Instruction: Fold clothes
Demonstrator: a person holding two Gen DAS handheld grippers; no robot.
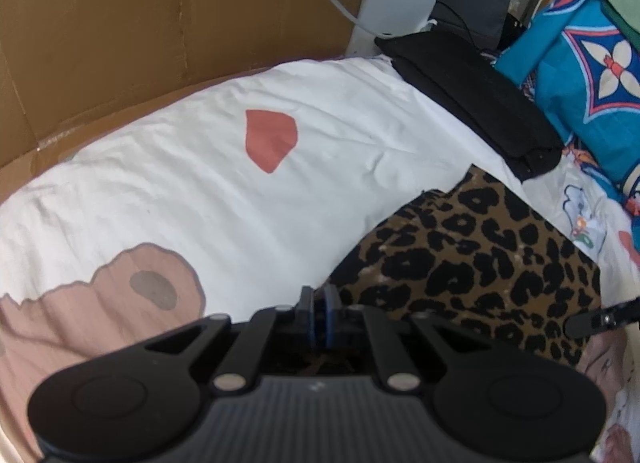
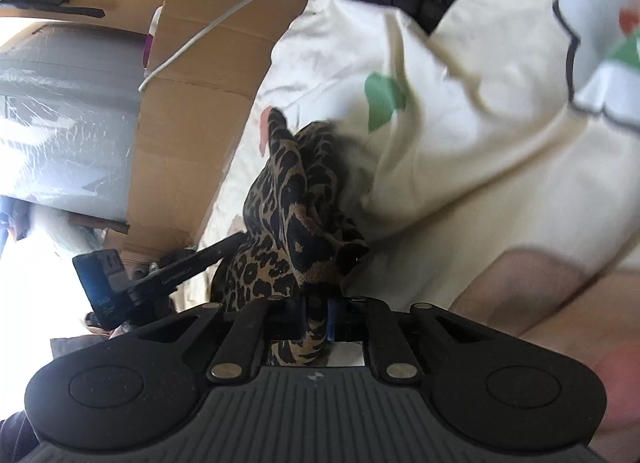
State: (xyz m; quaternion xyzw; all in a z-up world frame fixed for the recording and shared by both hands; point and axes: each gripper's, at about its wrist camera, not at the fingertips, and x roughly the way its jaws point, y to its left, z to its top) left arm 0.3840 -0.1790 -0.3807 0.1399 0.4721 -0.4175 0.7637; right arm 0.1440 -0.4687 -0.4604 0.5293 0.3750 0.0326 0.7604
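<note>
Both tongs are pressed together on the leopard cloth (image 1: 472, 259): the left gripper (image 1: 319, 309) pinches a near edge where the cloth lies on the white bedsheet (image 1: 224, 183), and the right gripper (image 2: 316, 315) clamps a bunched corner that stands up off the bed. To fold well, I'd lift both corners level and taut — no sag — then carry them over to meet the far edge squarely. No brand or label reads clearly — print on the other gripper's arm is too small.
</note>
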